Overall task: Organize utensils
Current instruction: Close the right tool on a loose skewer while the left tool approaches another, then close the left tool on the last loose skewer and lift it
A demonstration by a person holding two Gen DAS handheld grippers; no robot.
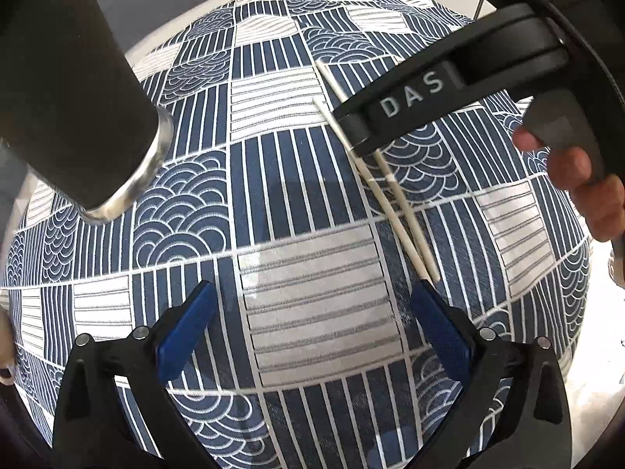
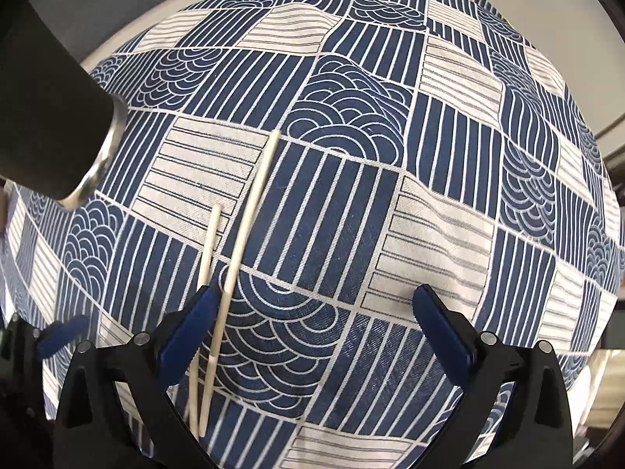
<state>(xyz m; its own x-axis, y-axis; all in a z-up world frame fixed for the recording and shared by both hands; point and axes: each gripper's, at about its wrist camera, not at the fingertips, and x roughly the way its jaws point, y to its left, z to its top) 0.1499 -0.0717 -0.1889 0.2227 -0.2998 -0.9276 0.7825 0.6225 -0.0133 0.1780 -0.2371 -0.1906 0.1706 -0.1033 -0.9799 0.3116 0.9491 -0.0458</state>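
- Right gripper (image 2: 312, 328): fingers spread wide, nothing between them. It hangs low over the tablecloth (image 2: 429, 234), with its left finger (image 2: 187, 324) just over the chopsticks (image 2: 250, 215).
- Chopsticks lie loose on the cloth, side by side and slightly crossed, one reaching further away than the other. In the right wrist view they sit off to the left of the gap, not centred.
- Risk: closing from here would likely catch one stick or neither; the finger could push them apart or roll them.
- Risk: thin round sticks on soft, wrinkled cloth. A pinch may snag fabric or let one stick slip out.
- Left gripper (image 1: 312, 320): fingers released, empty, near the close ends of the chopsticks (image 1: 394, 211). Both tools crowd the same spot, so a collision seems possible.
- Dark cup (image 1: 74, 90) stands further off to the left, apparently the holder. A tilted stick could strike its rim and tip it.
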